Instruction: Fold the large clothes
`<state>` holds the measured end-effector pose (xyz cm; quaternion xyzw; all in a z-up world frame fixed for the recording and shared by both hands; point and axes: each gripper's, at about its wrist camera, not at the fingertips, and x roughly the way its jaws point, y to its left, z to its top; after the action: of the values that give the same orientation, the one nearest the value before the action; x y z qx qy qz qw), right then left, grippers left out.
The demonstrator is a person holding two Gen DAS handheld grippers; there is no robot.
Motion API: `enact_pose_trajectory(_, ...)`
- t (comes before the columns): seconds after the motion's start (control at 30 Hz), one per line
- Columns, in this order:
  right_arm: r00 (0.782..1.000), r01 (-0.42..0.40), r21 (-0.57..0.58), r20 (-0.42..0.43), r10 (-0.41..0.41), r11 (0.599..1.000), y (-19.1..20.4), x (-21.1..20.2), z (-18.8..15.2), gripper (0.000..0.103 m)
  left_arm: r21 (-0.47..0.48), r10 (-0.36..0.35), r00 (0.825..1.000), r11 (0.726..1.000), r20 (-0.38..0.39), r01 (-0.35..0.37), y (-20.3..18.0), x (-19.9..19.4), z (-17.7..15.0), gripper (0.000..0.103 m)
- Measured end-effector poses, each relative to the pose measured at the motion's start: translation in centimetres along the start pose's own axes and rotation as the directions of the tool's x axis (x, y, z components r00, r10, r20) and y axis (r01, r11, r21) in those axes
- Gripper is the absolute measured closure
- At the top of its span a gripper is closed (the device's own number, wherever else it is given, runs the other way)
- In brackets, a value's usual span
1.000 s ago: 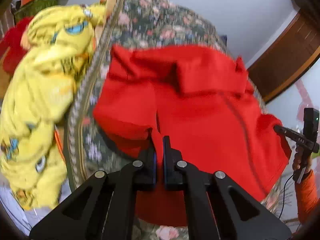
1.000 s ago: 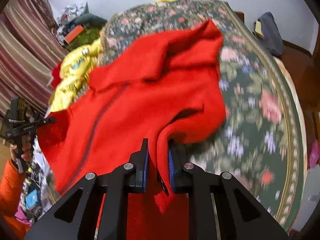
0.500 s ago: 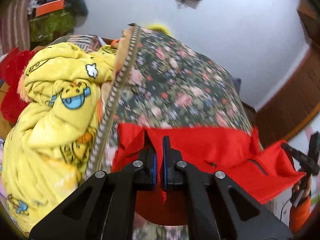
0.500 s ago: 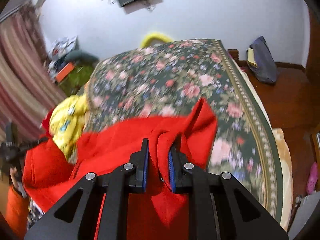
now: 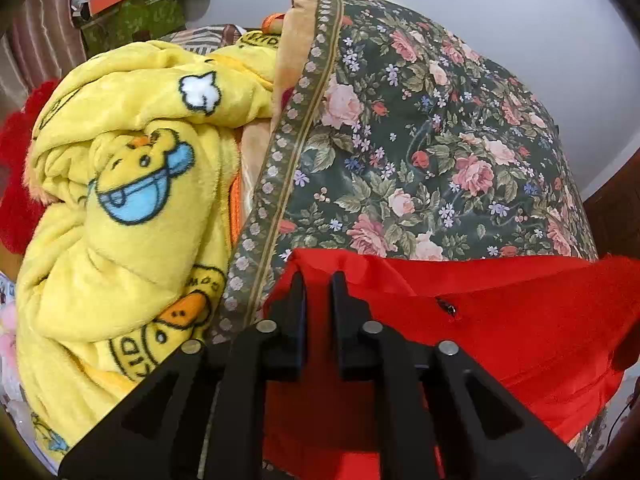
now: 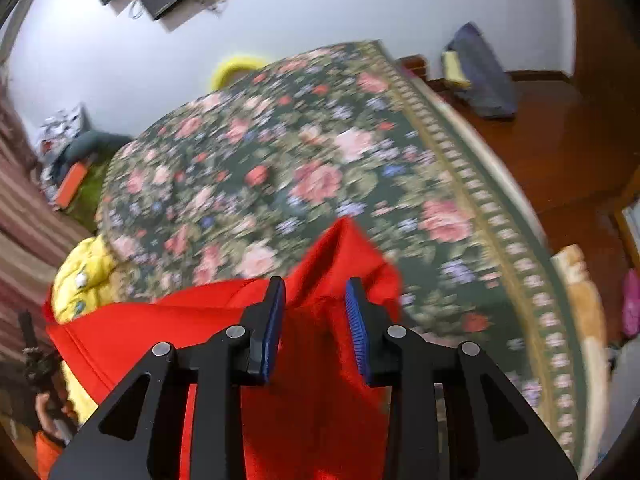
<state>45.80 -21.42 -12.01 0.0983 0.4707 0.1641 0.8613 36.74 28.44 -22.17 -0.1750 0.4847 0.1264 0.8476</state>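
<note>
A red zip garment lies folded across the near end of the floral bed cover. My left gripper sits at the garment's left corner. Its jaws are opening a little, with red cloth between them and draped against the left finger. In the right wrist view the same garment bunches up into a peak. My right gripper straddles that peak; its jaws are opening, and its blue pads stand clear of the cloth.
A yellow cartoon blanket is heaped left of the bed cover's border, with a red fluffy item beyond it. The wooden floor and a grey bag lie right of the bed. An orange sleeve shows bottom left.
Both grippers have carried the garment's edge forward over itself, so the red cloth is now a folded band at the near end. Both pairs of jaws have parted, the right one wider.
</note>
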Motion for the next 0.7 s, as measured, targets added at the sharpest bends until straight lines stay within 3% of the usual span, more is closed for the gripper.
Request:
enact_pose_trajectory(0.1, 1.0, -0.015, -0.013, 0.017, 0.015, 1.0, -0.6, -2.3, 0.2, 0.074, 0.021, -0.008, 0.999, 1.0, 0.043, 0.007, 0.0, -2.6, 0.2, 0.088)
enact_pose_trajectory(0.2, 0.999, 0.012, -0.085, 0.031, -0.009, 0.996, -0.1, -4.4, -0.7, 0.07, 0.064, 0.009, 0.994, 0.998, 0.109, -0.016, -0.7, -5.4, 0.0, 0.065)
enact_pose_trajectory(0.3, 1.0, 0.011, -0.157, 0.028, -0.007, 0.988, 0.9, -5.8, -2.5, 0.06, 0.123, 0.011, 0.988, 0.992, 0.152, -0.03, -1.7, -8.1, -1.0, 0.061)
enact_pose_trajectory(0.5, 0.999, -0.031, -0.299, -0.027, 0.024, 0.954, 3.5, -6.1, -7.0, 0.06, 0.245, -0.02, 0.994, 0.97, 0.104, -0.006, -4.2, -9.2, -4.6, 0.059)
enact_pose_trajectory(0.7, 0.994, -0.046, -0.43, -0.108, 0.0, 0.902, 6.8, -3.0, -10.5, 0.06, 0.37, -0.011, 1.0, 0.929, -0.004, 0.012, -8.1, -5.5, -8.8, 0.058)
